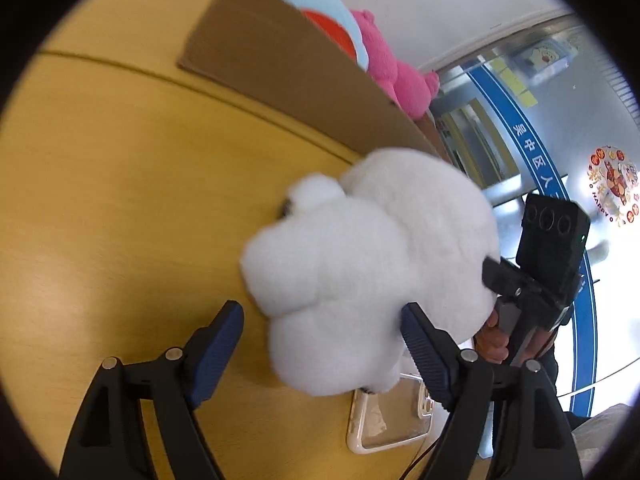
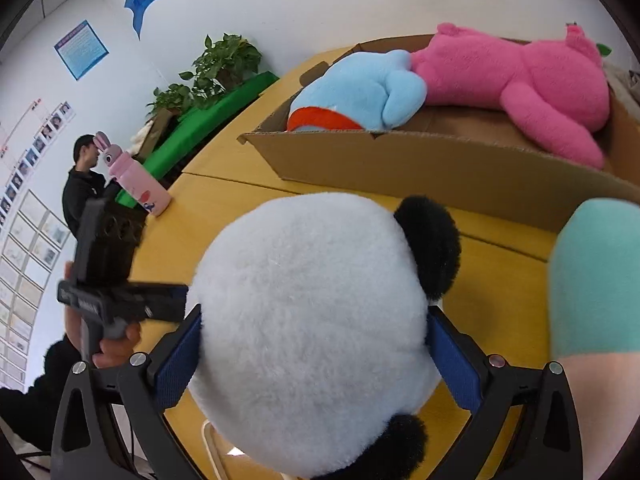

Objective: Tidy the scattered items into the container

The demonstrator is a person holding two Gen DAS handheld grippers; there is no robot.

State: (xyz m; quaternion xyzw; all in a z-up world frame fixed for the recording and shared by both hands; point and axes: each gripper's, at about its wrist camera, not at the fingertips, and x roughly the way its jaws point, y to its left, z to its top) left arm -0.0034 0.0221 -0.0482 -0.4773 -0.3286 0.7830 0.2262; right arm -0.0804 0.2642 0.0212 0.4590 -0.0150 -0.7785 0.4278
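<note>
While both grippers stand with jaws apart, the panda plush (image 2: 316, 328) fills the gap of the right gripper (image 2: 314, 354): its round white head sits between the blue pads (image 2: 178, 364), which flank it closely, though whether they press I cannot tell. The left gripper (image 1: 322, 344) comes at the same toy from the other side, its right pad touching the fur, its left pad clear. The right hand looks better placed to grip. Beyond lies the cardboard box (image 2: 420, 164) on the yellow table (image 2: 496, 264), already holding a blue plush (image 2: 368, 88) and a pink plush (image 2: 516, 76).
</note>
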